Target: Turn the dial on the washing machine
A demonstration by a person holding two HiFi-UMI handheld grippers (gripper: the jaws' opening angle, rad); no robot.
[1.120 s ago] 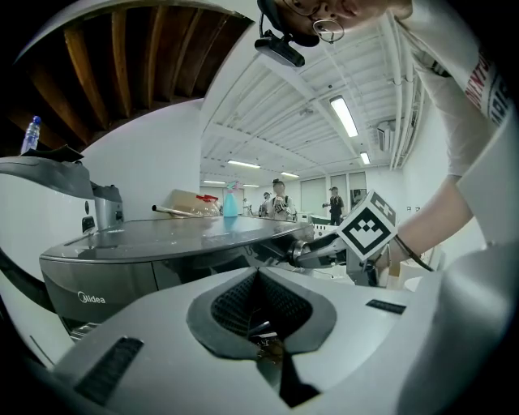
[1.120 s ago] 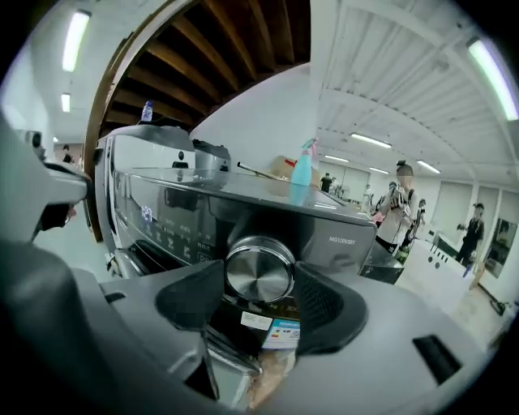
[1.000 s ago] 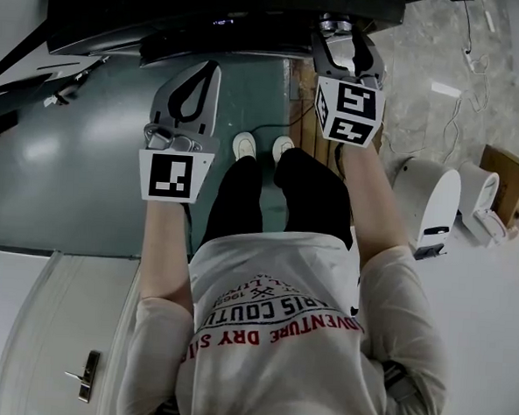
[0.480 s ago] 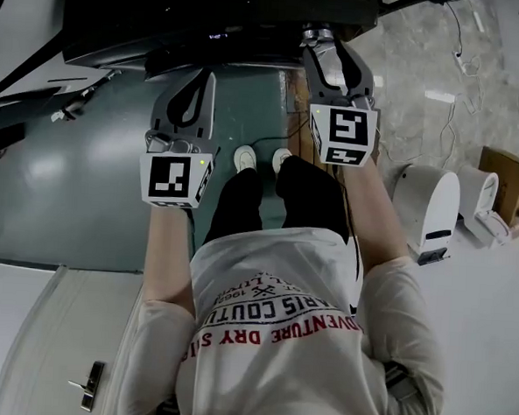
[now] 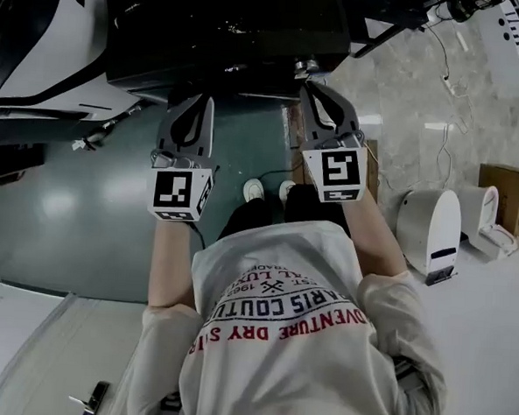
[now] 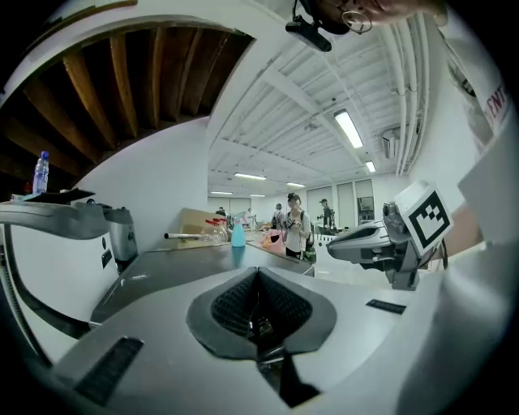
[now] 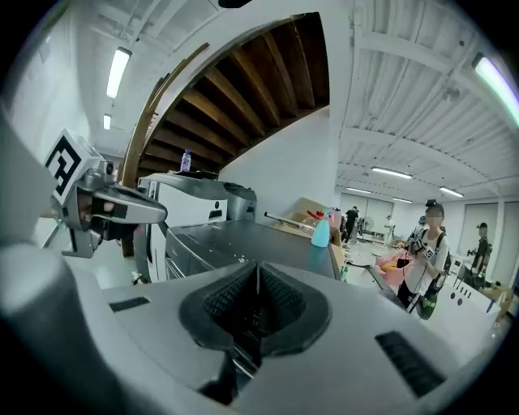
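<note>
Two handheld tools observed, both held out in front of the person at the near side of the washing machine (image 5: 226,34), a dark appliance along the far side of the scene. The left gripper (image 5: 198,104) sits to the left, its tip close to the machine's near edge. Its own view shows the two jaws pressed together with nothing between them. The right gripper (image 5: 312,89) sits to the right, level with the left one. Its jaws have just been closing and now meet along their whole length, with no object caught between the pads. A small silvery knob (image 5: 300,67), taken to be the dial, projects from the near edge of the machine just beyond the right gripper's tip. The tip is close to it but not on it, and whether the two touch cannot be told from above. From both gripper views the machine's flat dark top runs away towards the far side, with a blue spray bottle (image 7: 322,231) standing at its far end. A bystander (image 6: 296,231) stands well beyond that, further into the room. On the floor to the right are a white rounded appliance (image 5: 429,226) and, further right, a cardboard box (image 5: 504,195). The person's white shoes (image 5: 253,190) rest on the teal floor between the two grippers.
</note>
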